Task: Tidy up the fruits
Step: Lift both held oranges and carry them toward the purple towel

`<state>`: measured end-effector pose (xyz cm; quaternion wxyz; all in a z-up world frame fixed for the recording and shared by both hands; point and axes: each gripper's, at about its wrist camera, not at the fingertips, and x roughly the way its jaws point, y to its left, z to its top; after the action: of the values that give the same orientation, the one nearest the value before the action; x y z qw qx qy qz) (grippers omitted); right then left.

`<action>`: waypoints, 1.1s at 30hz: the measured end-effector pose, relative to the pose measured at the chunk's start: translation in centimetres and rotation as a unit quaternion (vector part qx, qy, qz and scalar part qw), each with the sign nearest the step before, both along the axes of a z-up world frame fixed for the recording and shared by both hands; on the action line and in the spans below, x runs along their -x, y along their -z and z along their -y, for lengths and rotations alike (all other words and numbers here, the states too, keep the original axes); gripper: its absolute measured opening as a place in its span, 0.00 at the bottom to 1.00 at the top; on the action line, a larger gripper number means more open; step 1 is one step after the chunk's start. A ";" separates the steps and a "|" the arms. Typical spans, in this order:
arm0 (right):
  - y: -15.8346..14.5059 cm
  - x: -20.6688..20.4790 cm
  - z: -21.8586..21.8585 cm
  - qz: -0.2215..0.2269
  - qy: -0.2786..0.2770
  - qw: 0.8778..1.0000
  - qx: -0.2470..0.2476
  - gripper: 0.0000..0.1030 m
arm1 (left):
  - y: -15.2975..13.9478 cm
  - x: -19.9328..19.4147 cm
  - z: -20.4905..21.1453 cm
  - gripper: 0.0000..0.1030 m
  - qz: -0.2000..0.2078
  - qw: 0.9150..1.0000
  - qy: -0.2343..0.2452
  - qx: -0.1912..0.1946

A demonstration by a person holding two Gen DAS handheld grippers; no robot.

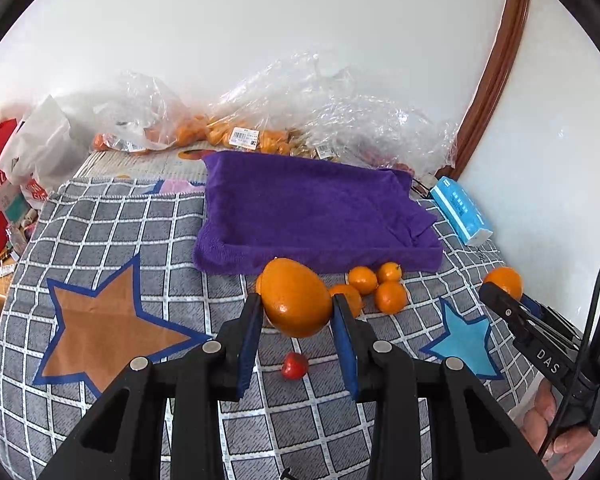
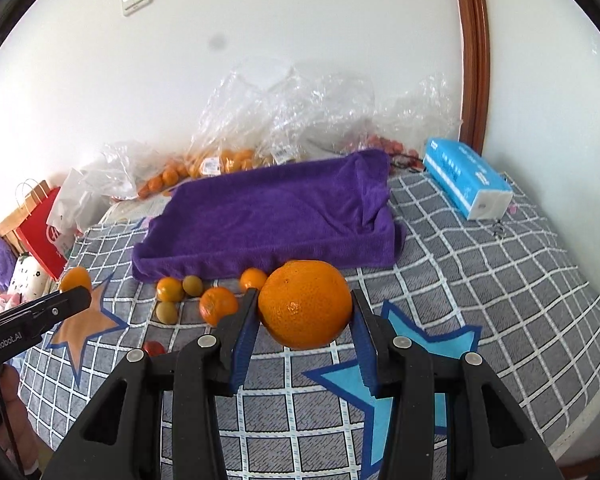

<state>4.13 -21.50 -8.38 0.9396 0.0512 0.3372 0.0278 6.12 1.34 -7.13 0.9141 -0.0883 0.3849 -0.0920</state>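
Observation:
In the left wrist view my left gripper [image 1: 296, 310] is shut on an egg-shaped orange fruit [image 1: 296, 298], held above the checked cloth. My right gripper [image 2: 305, 312] is shut on a round orange [image 2: 305, 304], also off the cloth. Each gripper shows in the other's view with its fruit: the right gripper [image 1: 496, 290] at the right edge, the left gripper [image 2: 78, 294] at the left edge. A purple towel-lined tray [image 1: 316, 208] [image 2: 268, 216] lies beyond both. Several small oranges [image 1: 390, 297] [image 2: 218, 306] lie by its near edge, and a small red fruit [image 1: 294, 365] sits nearer me.
Clear plastic bags of fruit [image 1: 236, 128] are piled against the wall behind the tray. A blue tissue pack [image 2: 466, 178] lies right of the tray. A red paper bag [image 2: 40, 232] stands off the left edge. A person's hand [image 1: 556, 424] holds the right gripper.

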 end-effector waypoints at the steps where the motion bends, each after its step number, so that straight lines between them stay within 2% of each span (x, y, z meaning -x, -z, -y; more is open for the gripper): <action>1: -0.2 -0.1 0.0 0.003 0.000 1.000 0.001 0.43 | -0.2 -0.2 0.1 0.32 0.001 1.000 0.000 0.000; 16: -1.4 -3.8 -0.6 0.021 -0.013 1.000 -0.008 0.43 | -2.2 -3.3 -0.7 0.32 0.024 1.000 -0.013 -0.003; 24: -2.2 -5.0 -0.8 0.032 -0.006 0.999 -0.009 0.43 | -2.2 -4.7 -1.3 0.32 0.021 0.999 -0.022 0.017; 33: -2.4 -6.2 -0.4 0.034 0.008 0.999 -0.010 0.43 | -2.0 -5.9 -1.9 0.32 0.021 0.999 -0.029 0.009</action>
<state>10.28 -21.09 -6.01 0.9501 0.0622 0.3045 0.0256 12.05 3.20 -5.15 0.9233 -0.1056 0.3624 -0.0709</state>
